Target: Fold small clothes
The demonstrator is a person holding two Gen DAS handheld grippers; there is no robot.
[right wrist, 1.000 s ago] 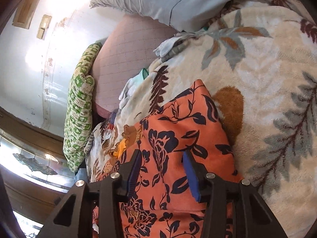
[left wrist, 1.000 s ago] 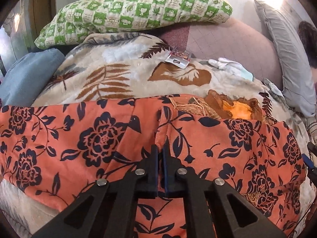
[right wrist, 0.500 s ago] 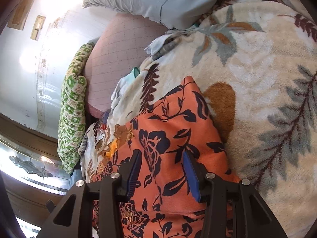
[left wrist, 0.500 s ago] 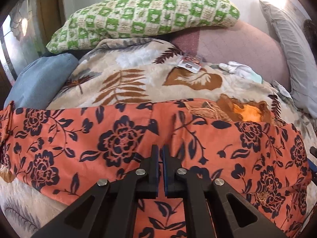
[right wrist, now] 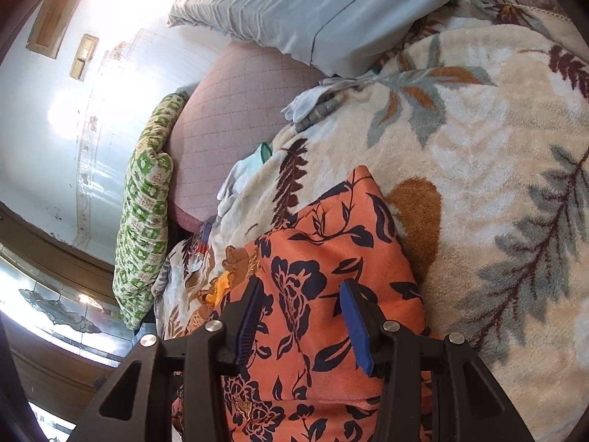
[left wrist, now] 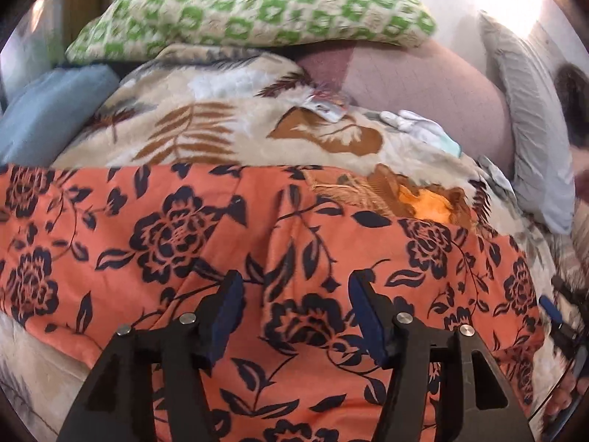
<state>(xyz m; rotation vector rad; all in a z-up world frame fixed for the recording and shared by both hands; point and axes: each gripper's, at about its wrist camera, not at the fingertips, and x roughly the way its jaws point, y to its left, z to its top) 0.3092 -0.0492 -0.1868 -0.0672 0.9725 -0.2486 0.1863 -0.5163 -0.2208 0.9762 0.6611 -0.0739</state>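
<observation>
Bed with leaf-print blanket (left wrist: pixel 206 136), pillows behind; orange floral garment (left wrist: pixel 176 235) spread flat across it for folding; left gripper (left wrist: pixel 294 313) jaws have just been opening, cloth below, released; right gripper (right wrist: pixel 300 316) part-open over garment's end, unclamped, likely poised to grab.

- Setting: a bedroom in a private home; the whole working surface is a made-up bed.
- Bedding: a plush cream blanket (right wrist: pixel 478 169) printed with brown and grey leaves covers the bed, over a quilted pink cover (left wrist: pixel 434 88).
- Pillows: a green-and-cream patterned pillow (left wrist: pixel 250 7) at the head, a pale grey pillow (right wrist: pixel 316 7) along one side, a blue cushion (left wrist: pixel 48 110) at the other.
- Household clutter: an orange floral garment (left wrist: pixel 228 243), small white cloth items (left wrist: pixel 419 125) and a small packet (left wrist: pixel 324 107) lie loose on the blanket.
- Walls: white painted wall (right wrist: pixel 55 140) with a light switch plate (right wrist: pixel 84 57); dark wooden trim (right wrist: pixel 55 254) below it.
</observation>
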